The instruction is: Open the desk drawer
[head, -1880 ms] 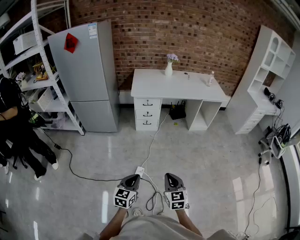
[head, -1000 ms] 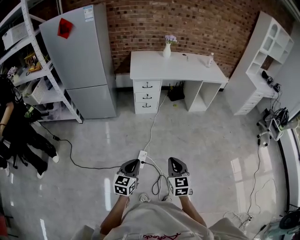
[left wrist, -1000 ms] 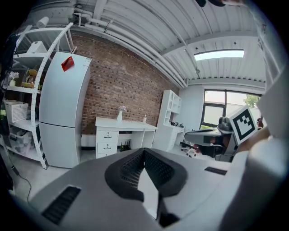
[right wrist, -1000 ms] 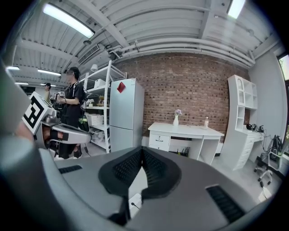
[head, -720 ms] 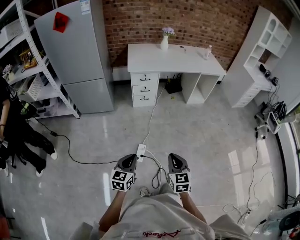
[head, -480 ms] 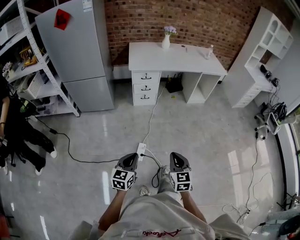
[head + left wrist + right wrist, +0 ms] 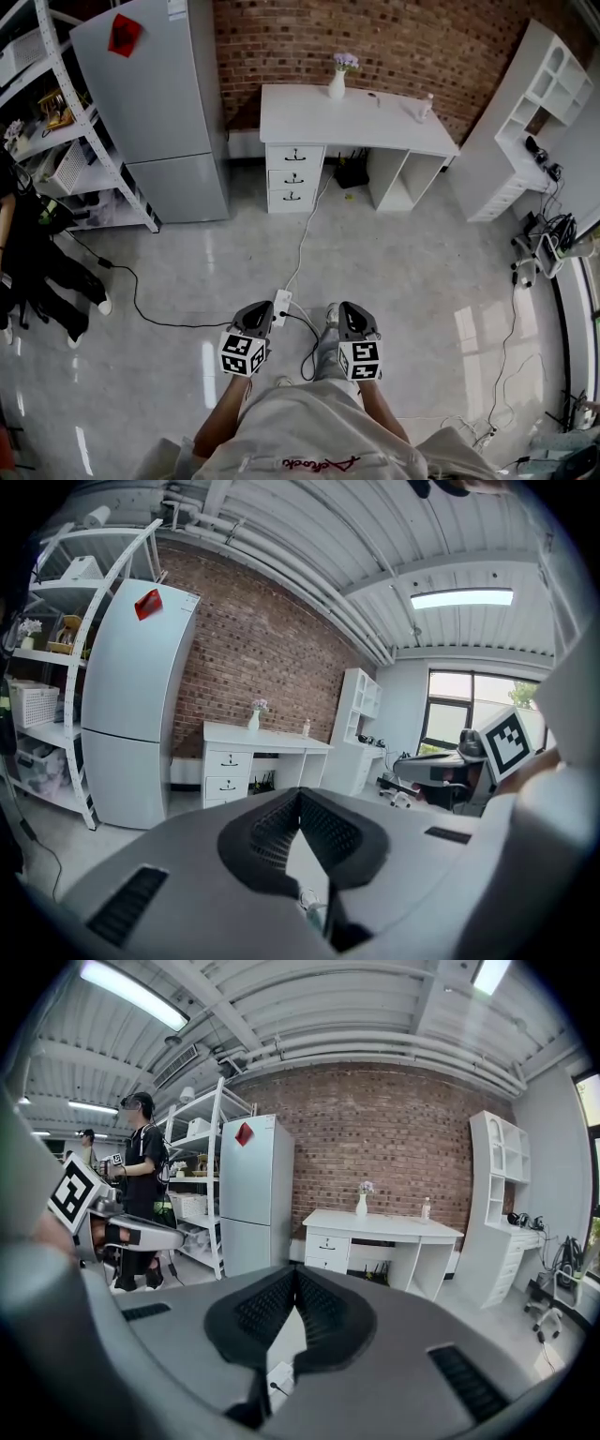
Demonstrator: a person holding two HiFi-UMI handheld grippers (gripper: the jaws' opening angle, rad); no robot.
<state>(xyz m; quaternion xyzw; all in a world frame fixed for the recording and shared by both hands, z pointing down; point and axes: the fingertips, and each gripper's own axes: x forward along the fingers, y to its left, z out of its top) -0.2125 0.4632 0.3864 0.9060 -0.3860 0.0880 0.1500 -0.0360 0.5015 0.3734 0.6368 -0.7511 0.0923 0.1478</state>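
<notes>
Jaws on both grippers closed, tips meeting, nothing between them. Each gripper view shows the ribbed black pads converging to a point with only floor showing through the gap behind.

Left gripper (image 7: 258, 309) and right gripper (image 7: 346, 308) held side by side, low in the head view, over the grey floor (image 7: 422, 281). Both point toward the far wall. Marker cubes face up toward the camera.

White desk (image 7: 375, 127) stands against the brick wall (image 7: 394, 37), well apart from both grippers. Drawer stack (image 7: 293, 178) sits under the desk's left end: three drawers, each with a dark handle, all shut flush. Open knee space and a white cubby under the desk's right end.

On the desk top: white vase (image 7: 337, 86) with pale flowers at the back edge, left of the middle; small bottle (image 7: 427, 105) near the back right corner.

Grey fridge (image 7: 159, 103) just beside the desk's left end, with a red sticker on the upper door. White rack (image 7: 70, 141) with shelf clutter left of the fridge. Tall white shelf unit (image 7: 530, 131) at the right wall.

Power strip (image 7: 279, 307) lies on the floor between the grippers' tips, nearer the left one; its white cable (image 7: 302, 248) runs toward the desk. A person in dark clothes (image 7: 33, 262) stands at the far left edge.
</notes>
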